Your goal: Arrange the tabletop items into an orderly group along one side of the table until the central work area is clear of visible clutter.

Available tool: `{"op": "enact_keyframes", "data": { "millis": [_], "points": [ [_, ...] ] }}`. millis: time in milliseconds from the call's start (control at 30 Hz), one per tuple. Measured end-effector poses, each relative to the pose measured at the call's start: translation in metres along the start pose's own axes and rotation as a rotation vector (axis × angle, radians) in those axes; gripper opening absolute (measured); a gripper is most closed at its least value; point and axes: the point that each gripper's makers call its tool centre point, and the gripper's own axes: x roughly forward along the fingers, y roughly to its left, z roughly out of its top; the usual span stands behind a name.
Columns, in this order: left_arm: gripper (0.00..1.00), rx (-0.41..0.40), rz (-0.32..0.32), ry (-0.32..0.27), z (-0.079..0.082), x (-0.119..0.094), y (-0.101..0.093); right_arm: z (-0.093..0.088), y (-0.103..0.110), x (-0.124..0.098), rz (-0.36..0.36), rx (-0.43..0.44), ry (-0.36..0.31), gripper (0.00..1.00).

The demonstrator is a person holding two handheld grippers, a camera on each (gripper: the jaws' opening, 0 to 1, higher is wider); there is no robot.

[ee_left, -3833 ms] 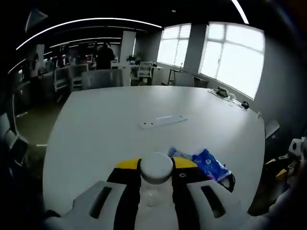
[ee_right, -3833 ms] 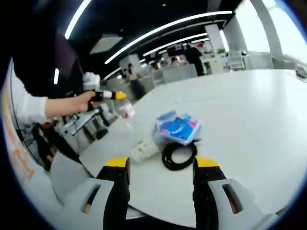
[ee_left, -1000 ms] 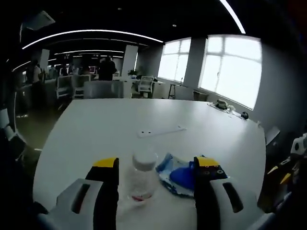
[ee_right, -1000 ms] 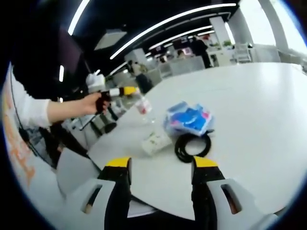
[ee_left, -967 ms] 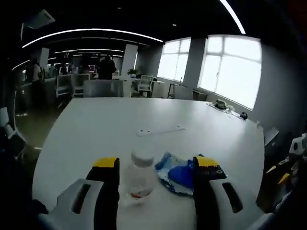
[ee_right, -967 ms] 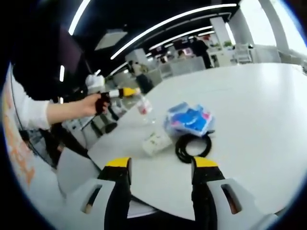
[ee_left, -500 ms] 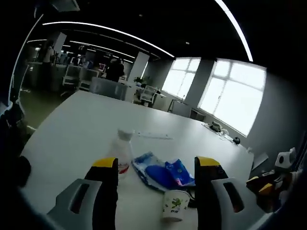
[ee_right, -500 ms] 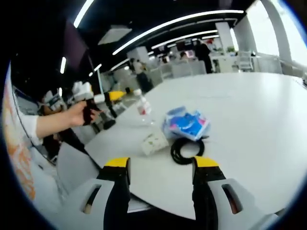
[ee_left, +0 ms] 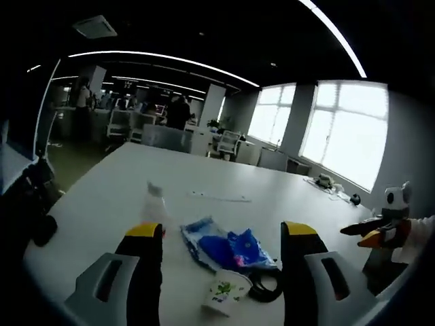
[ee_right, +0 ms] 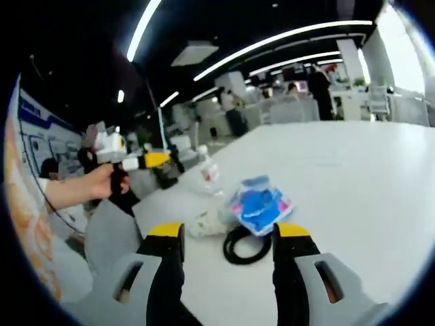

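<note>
Cable coil (ee_left: 266,285) half hidden — bottle (ee_left: 153,204) blurred

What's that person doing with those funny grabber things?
A person is tidying a white table with a gripper in each hand. Both grippers are open and hold nothing. A bottle stands upright near the edge, beside a blue packet, a tipped cup and a black cable coil. Nothing is being grabbed at this moment.

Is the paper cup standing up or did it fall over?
Fallen over. The paper cup lies on its side on the table, next to the blue packet.
</note>
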Motion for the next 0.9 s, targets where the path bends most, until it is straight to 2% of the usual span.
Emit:
{"op": "enact_keyframes", "data": {
  "millis": [133, 200, 233, 267, 333, 367, 467, 533, 567, 633, 700, 733, 833, 900],
  "points": [
    [0.71, -0.073, 0.060, -0.016, -0.013, 0.009, -0.027, 0.015, -0.045, -0.017, 0.004, 0.035, -0.037, 0.50],
    [0.70, -0.095, 0.048, 0.001, -0.017, 0.012, -0.047, 0.020, -0.066, -0.021, -0.003, 0.042, -0.039, 0.51],
    [0.70, -0.075, 0.010, 0.023, -0.017, 0.012, -0.059, 0.022, -0.075, -0.022, -0.019, 0.039, -0.034, 0.51],
    [0.69, -0.041, 0.010, 0.024, -0.013, 0.011, -0.061, 0.026, -0.081, -0.024, -0.030, 0.036, -0.043, 0.52],
    [0.70, -0.005, 0.029, 0.018, -0.008, 0.008, -0.059, 0.040, -0.088, -0.024, -0.047, 0.063, -0.117, 0.52],
    [0.69, -0.018, 0.040, 0.018, -0.006, 0.008, -0.056, 0.041, -0.091, -0.024, -0.050, 0.096, -0.138, 0.52],
    [0.69, -0.047, 0.060, 0.032, -0.004, 0.014, -0.043, 0.034, -0.097, -0.020, -0.065, 0.120, -0.129, 0.52],
    [0.67, -0.031, 0.075, 0.045, 0.000, 0.019, -0.037, 0.027, -0.099, -0.019, -0.074, 0.141, -0.112, 0.52],
    [0.67, -0.014, 0.075, 0.032, 0.005, 0.021, -0.037, 0.027, -0.098, -0.019, -0.070, 0.141, -0.107, 0.52],
    [0.66, 0.009, 0.070, -0.036, 0.019, 0.029, -0.037, 0.024, -0.100, -0.021, -0.058, 0.128, -0.105, 0.53],
    [0.66, -0.049, 0.085, -0.052, 0.018, 0.034, -0.034, 0.015, -0.111, -0.020, -0.065, 0.140, -0.067, 0.52],
    [0.67, -0.088, 0.083, -0.041, 0.014, 0.036, -0.035, 0.012, -0.118, -0.021, -0.082, 0.149, -0.043, 0.53],
    [0.67, -0.051, 0.053, -0.016, 0.009, 0.034, -0.042, 0.024, -0.126, -0.025, -0.110, 0.143, -0.063, 0.54],
    [0.67, -0.022, 0.070, 0.003, 0.003, 0.027, -0.039, 0.031, -0.127, -0.025, -0.106, 0.150, -0.078, 0.53]
  ]
}}
